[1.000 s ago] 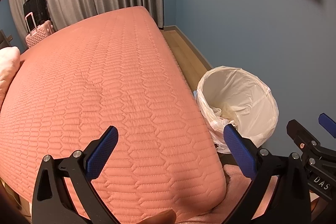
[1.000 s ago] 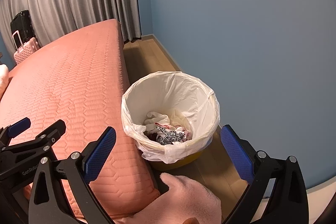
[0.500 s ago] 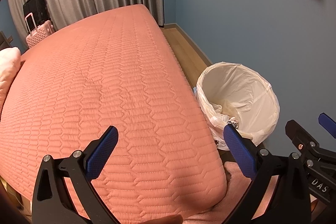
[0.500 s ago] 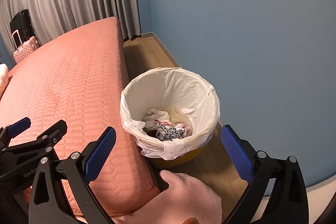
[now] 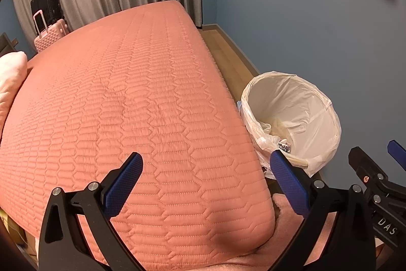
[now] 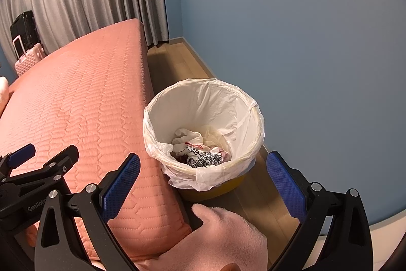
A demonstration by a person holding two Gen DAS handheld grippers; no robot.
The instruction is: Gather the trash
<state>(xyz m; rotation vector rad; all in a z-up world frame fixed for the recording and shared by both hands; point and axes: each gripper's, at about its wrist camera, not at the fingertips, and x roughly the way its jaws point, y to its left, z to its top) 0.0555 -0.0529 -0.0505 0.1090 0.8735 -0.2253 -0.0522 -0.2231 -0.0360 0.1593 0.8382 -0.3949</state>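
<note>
Right wrist view looks straight down into the bin (image 6: 203,128), which stands on the wood floor (image 6: 175,60) in the gap between the bed (image 6: 76,103) and the blue wall (image 6: 304,42), its near side just beside the mattress edge. A white liner (image 6: 200,100) is folded over its rim, and crumpled trash (image 6: 200,151) lies at the bottom: white tissue or cloth and a black-and-white spotted scrap. The right gripper (image 6: 203,182) hangs above and in front of the bin with its fingers (image 6: 121,182) spread wide and nothing between them; the bin's mouth sits almost centred in that gap, so this hand is the nearer one and already faces it. The left gripper (image 5: 205,184) is over the bed's corner, fingers (image 5: 289,182) also wide apart and empty, and from it the bin (image 5: 291,123) lies off to the right, beyond the right finger, so it would have to swing across. No loose trash shows on the bedspread or the floor in either view; what can be seen is already inside the liner. My judgement is that the next move concerns the liner itself, perhaps gathering its rim. For that the round mouth gives no long axis to line up with; the thin folded edge is the part to pinch, and it may slip or tear. A pink fleece sleeve (image 6: 223,238) fills the lower edge.
</note>
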